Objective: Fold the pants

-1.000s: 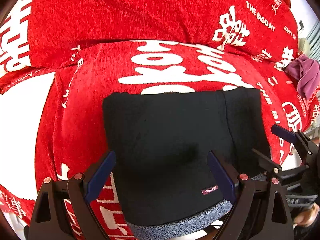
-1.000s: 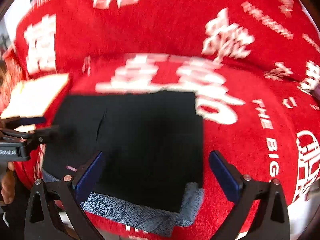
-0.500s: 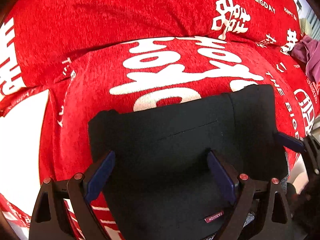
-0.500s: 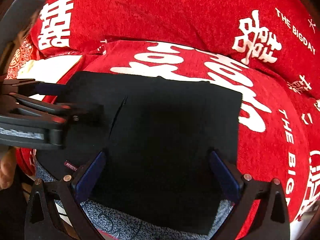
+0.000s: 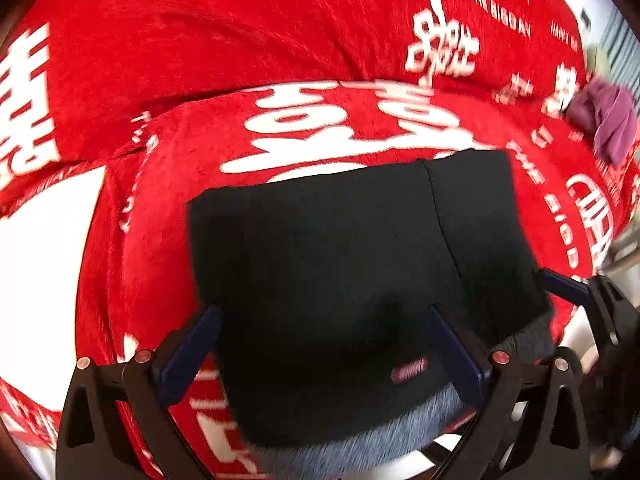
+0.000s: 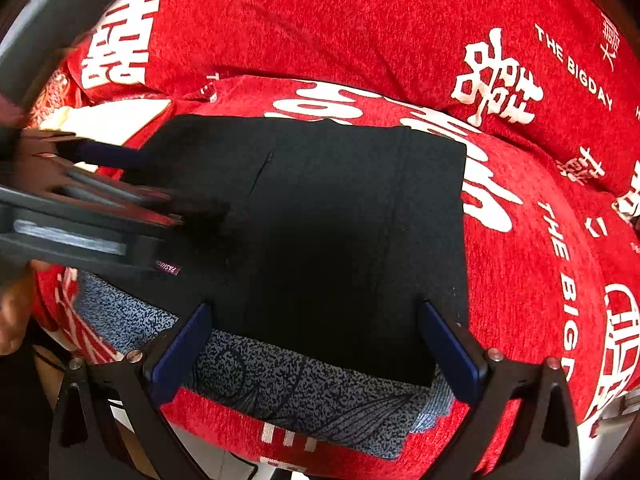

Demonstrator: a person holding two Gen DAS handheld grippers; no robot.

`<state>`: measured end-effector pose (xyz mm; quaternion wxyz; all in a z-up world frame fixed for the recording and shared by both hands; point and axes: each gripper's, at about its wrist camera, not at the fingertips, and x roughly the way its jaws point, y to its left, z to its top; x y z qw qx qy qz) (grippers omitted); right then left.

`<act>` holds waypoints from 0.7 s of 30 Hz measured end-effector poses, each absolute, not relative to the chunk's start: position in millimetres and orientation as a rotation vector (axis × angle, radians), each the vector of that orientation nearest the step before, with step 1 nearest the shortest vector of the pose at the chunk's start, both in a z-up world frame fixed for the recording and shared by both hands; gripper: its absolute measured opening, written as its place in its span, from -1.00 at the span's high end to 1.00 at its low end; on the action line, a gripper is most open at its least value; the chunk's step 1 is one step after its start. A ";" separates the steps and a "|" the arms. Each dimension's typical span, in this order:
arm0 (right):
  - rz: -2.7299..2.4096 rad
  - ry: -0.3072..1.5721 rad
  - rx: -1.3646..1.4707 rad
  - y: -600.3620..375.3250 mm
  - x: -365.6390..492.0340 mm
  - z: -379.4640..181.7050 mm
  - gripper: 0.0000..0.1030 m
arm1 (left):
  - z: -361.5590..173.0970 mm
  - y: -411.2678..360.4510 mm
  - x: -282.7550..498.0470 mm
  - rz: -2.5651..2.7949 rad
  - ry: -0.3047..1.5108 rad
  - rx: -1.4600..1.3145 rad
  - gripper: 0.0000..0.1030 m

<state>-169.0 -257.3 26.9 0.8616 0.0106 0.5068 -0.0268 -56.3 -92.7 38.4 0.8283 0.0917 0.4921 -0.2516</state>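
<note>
The black pants (image 5: pixel 352 264) lie folded into a flat rectangle on the red cover, with a small label near their front edge. My left gripper (image 5: pixel 323 312) hovers over their near edge; its jaws are opening, and the cloth lies below them, not pinched. In the right wrist view the pants (image 6: pixel 340 216) fill the middle. My right gripper (image 6: pixel 315 308) stands open above their front edge, gripping nothing. The left gripper (image 6: pixel 180 184) reaches in from the left over the pants. A blue fingertip (image 5: pixel 560 284) of the right gripper shows at the right.
A grey-blue patterned cloth (image 6: pixel 300 384) sticks out from under the pants at the front. The red cover (image 6: pixel 520 240) with white lettering rises into a cushion behind. A purple garment (image 5: pixel 608 120) lies far right. A person's hand (image 6: pixel 12 320) is at the left edge.
The right gripper has shifted left, so both its fingers now stand over the pants. The left gripper went in over the pants and has drawn back again. The pants have not moved.
</note>
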 end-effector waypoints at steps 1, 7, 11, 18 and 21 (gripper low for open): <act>-0.066 1.057 0.048 -262.4 -171.7 27.9 -0.99 | 37.0 -83.4 -58.8 -0.522 1.044 0.181 -0.97; -0.068 1.054 0.187 -284.2 -180.6 24.6 -0.99 | 29.2 -48.7 -77.7 -0.511 1.076 0.099 -0.97; -0.054 1.053 0.176 -276.0 -186.7 28.0 -1.00 | 6.9 -40.6 -90.3 -0.469 1.108 0.169 -0.98; -0.114 1.017 0.110 -274.8 -195.5 41.3 -1.00 | 15.3 -37.0 -84.9 -0.568 1.118 0.095 -0.98; -0.156 0.873 0.129 -294.3 -216.6 72.1 -1.00 | 27.0 -32.0 -72.9 -0.632 1.107 0.039 -0.98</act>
